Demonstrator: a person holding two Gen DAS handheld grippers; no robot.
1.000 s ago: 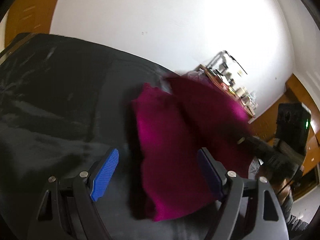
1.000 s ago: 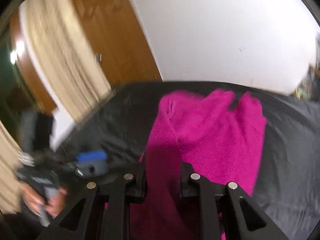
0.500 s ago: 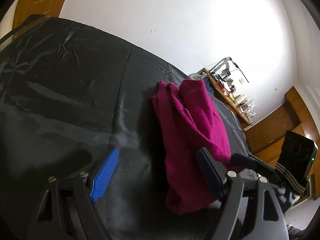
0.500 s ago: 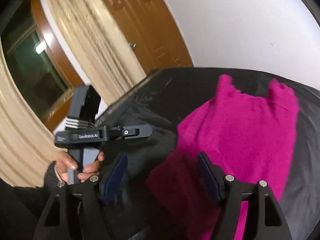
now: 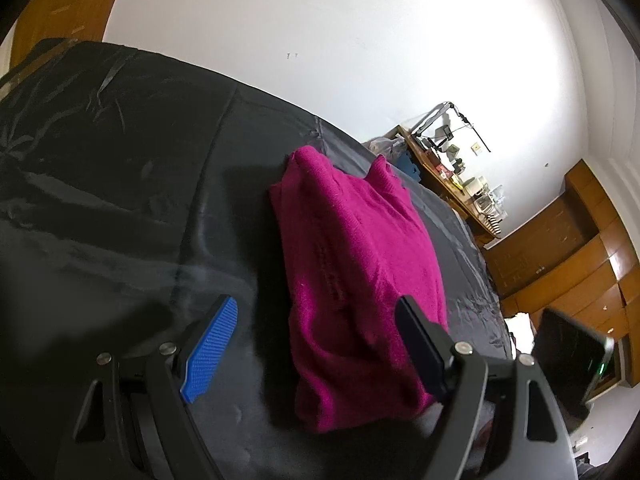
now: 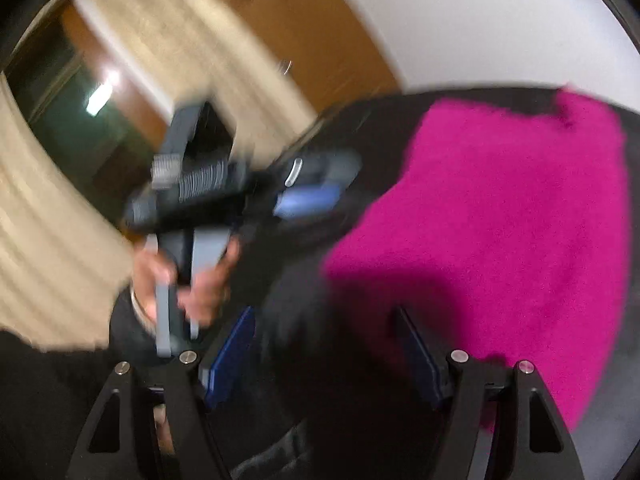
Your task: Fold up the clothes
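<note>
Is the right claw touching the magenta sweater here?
Apart. In the right wrist view the right claw is open with only dark sheet between its fingers; the magenta sweater lies beyond.

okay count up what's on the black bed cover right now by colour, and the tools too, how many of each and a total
Magenta garment, folded, lying on the black cover: 1
Black tools with blue pads, both open and holding nothing: 2 (left tool, right tool)
Total: 3
</note>
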